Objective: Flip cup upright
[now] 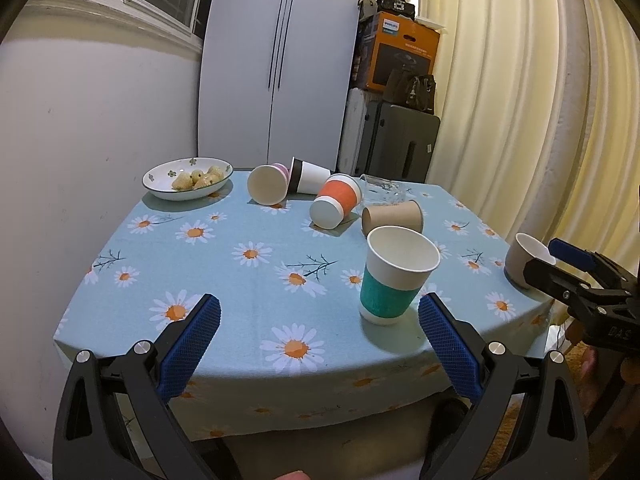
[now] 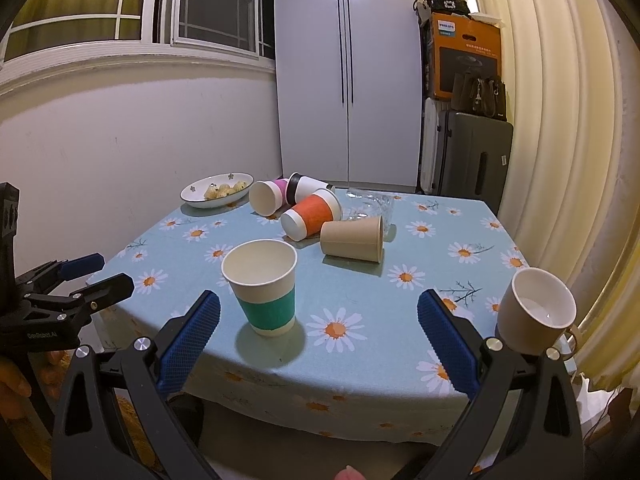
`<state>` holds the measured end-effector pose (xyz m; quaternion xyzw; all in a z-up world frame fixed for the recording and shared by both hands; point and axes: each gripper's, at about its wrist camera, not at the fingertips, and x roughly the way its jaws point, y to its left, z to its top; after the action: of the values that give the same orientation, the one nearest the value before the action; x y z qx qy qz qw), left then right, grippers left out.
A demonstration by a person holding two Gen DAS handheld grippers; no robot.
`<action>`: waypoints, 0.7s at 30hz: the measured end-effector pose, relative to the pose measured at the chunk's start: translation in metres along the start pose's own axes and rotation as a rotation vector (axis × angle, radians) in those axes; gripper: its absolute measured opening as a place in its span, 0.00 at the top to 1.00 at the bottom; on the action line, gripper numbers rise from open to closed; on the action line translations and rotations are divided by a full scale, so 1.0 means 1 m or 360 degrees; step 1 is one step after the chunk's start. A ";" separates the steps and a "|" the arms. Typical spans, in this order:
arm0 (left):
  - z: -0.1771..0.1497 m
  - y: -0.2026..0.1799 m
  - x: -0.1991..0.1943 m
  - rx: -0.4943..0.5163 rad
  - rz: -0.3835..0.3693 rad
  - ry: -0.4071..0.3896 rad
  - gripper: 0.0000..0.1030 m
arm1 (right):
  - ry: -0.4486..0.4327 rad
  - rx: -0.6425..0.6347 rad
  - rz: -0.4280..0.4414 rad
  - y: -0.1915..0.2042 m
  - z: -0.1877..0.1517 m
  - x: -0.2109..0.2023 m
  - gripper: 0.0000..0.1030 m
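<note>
A teal-sleeved paper cup [image 1: 394, 278] [image 2: 265, 288] stands upright near the table's front edge. Behind it lie several cups on their sides: a brown paper cup [image 1: 394, 218] [image 2: 353, 238], an orange-sleeved cup [image 1: 336, 202] [image 2: 310, 214], a pink-sleeved cup [image 1: 267, 184] [image 2: 267, 197] and a black-and-white cup [image 1: 310, 176] [image 2: 306, 187]. My left gripper [image 1: 320, 320] is open and empty, just in front of the teal cup. My right gripper [image 2: 319, 320] is open and empty, with the teal cup just ahead between its blue pads.
A beige mug [image 1: 528, 258] [image 2: 536, 312] stands upright at the right table edge. A bowl of food [image 1: 188, 178] [image 2: 218, 190] sits at the back left. A clear glass [image 1: 382, 190] [image 2: 372, 204] lies behind the cups. Wall left, curtain right, suitcases behind.
</note>
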<state>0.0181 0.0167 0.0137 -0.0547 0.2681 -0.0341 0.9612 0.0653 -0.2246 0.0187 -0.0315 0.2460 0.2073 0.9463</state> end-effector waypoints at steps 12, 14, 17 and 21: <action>0.000 0.000 0.001 0.0000 -0.0013 0.0007 0.06 | 0.0020 -0.0008 0.0000 0.002 0.000 0.001 0.05; 0.000 -0.001 0.001 0.0007 -0.0013 0.0005 0.06 | 0.0027 -0.0014 -0.0005 0.003 0.000 0.001 0.05; 0.000 0.000 0.001 -0.0010 -0.0033 0.0014 0.06 | 0.0028 -0.0027 -0.0009 0.004 0.000 0.002 0.05; 0.000 0.001 0.002 -0.0014 -0.0028 0.0017 0.06 | 0.0034 -0.0027 -0.0011 0.005 -0.001 0.003 0.05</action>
<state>0.0195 0.0176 0.0123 -0.0612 0.2727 -0.0418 0.9592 0.0655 -0.2187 0.0166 -0.0424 0.2541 0.2056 0.9441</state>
